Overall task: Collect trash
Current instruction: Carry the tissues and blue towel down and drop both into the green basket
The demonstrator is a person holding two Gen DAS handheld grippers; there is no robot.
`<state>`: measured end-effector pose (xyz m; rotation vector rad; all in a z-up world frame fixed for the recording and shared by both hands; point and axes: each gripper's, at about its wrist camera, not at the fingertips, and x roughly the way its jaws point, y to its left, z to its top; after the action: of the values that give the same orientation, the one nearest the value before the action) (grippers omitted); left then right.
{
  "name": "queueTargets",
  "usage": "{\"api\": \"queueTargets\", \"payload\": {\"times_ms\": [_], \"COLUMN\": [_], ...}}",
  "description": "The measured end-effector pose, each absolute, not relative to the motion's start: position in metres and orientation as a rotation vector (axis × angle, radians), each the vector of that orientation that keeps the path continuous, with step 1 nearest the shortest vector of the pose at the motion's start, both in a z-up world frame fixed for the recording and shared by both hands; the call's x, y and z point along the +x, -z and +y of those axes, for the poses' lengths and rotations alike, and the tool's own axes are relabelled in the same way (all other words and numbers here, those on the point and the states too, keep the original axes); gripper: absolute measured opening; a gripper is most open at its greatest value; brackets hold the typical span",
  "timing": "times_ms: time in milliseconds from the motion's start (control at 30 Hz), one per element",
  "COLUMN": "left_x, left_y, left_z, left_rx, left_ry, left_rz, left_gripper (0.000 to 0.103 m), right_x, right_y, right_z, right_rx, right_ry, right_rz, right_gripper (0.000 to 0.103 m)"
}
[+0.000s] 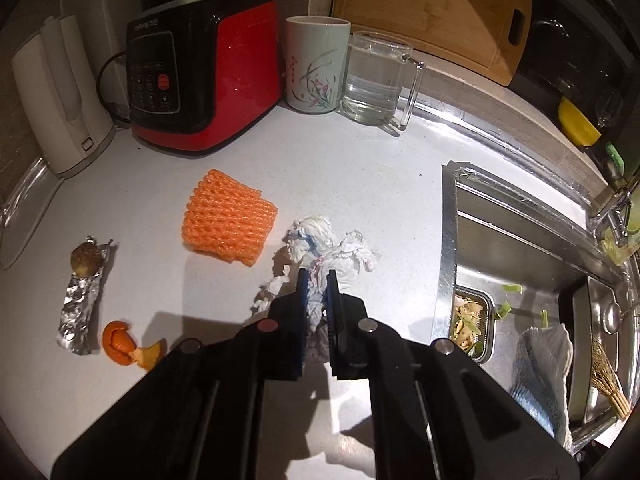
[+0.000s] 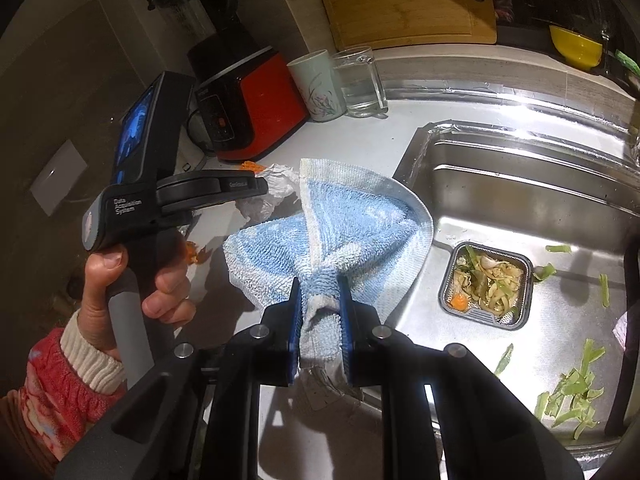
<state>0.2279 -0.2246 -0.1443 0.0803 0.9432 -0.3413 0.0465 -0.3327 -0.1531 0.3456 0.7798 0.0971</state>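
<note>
A crumpled white tissue (image 1: 332, 244) lies on the white counter, and my left gripper (image 1: 317, 280) is shut on its near end. An orange foam net (image 1: 228, 218) rests just to its left. Farther left are a foil wrapper with a brown lump (image 1: 82, 308) and orange peel (image 1: 128, 344). My right gripper (image 2: 320, 288) is shut on a blue and white cloth (image 2: 352, 224), which hangs over the counter edge beside the sink. The left gripper's body (image 2: 168, 188), held by a hand (image 2: 132, 292), shows in the right wrist view, with the tissue (image 2: 276, 186) beyond it.
A red cooker (image 1: 200, 76), white kettle (image 1: 60, 96), flowered cup (image 1: 316, 64) and glass mug of water (image 1: 376, 80) line the back. The steel sink (image 2: 540, 208) on the right holds a strainer of scraps (image 2: 486, 282) and green vegetable bits (image 2: 572, 396).
</note>
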Motion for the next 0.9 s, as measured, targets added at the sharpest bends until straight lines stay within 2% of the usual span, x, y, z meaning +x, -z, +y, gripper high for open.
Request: {"api": "queueTargets", "payload": {"times_ms": [267, 433, 667, 900], "left_x": [0.149, 0.086, -0.008, -0.081], "left_y": [0.096, 0.084, 0.09, 0.118], "left_z": [-0.183, -0.151, -0.113, -0.097], "left_rx": [0.043, 0.028, 0.033, 0.077], "left_ry": [0.343, 0.304, 0.269, 0.316], "left_rz": [0.899, 0.906, 0.951, 1.034], "left_gripper": [0.008, 0.008, 0.008, 0.008], "right_x": [0.001, -0.038, -0.101, -0.158], "right_y": [0.131, 0.12, 0.12, 0.136], "right_z": [-0.316, -0.296, -0.266, -0.252], "right_rx": [0.312, 0.269, 0.204, 0.175], "right_ry": [-0.125, -0.196, -0.302, -0.305], "right_rz": [0.764, 0.762, 0.79, 0.847], "right_gripper": [0.017, 0.017, 0.017, 0.017]}}
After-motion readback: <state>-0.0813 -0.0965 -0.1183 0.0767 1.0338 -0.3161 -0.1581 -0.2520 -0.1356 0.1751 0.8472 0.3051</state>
